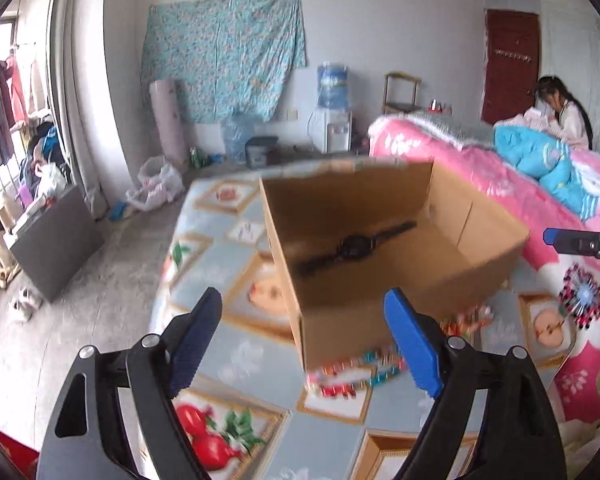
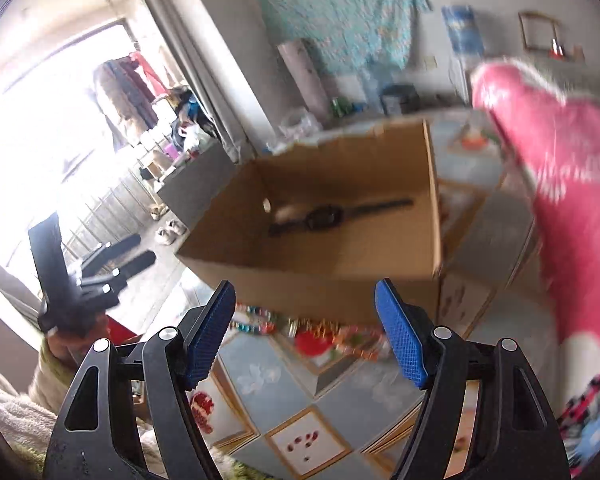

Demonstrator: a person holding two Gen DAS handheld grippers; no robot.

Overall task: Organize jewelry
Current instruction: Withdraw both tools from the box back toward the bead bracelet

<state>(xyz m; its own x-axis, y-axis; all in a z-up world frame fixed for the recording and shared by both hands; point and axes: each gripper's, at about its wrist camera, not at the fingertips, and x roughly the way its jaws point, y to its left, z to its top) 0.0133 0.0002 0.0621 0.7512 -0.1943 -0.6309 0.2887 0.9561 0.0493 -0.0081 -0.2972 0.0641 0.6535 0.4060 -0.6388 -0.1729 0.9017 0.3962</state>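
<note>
- Bead strand [image 1: 352,372]: multicoloured, lying loose on the patterned bed cover [image 1: 228,360] just in front of the cardboard box [image 1: 380,248], touching or nearly touching its near wall. Blur hides the individual beads. I judge it light, limp and apt to slither; I would pinch a bunched section crosswise, not a single bead.
- Wristwatch [image 1: 354,246]: black, strap laid out flat on the box floor. I judge it light, with a stiff case and a flexible strap.
- Cardboard box: open-topped and thin-walled, so likely to slide if nudged.
- Left gripper [image 1: 304,344]: fingers spread wide, holding nothing, above the bed cover and short of the strand.
- Right gripper [image 2: 304,332]: fingers likewise apart and empty, with the strand [image 2: 308,330] showing between them.
- Pink quilt [image 1: 480,176]: beyond the box, to the right.
</note>
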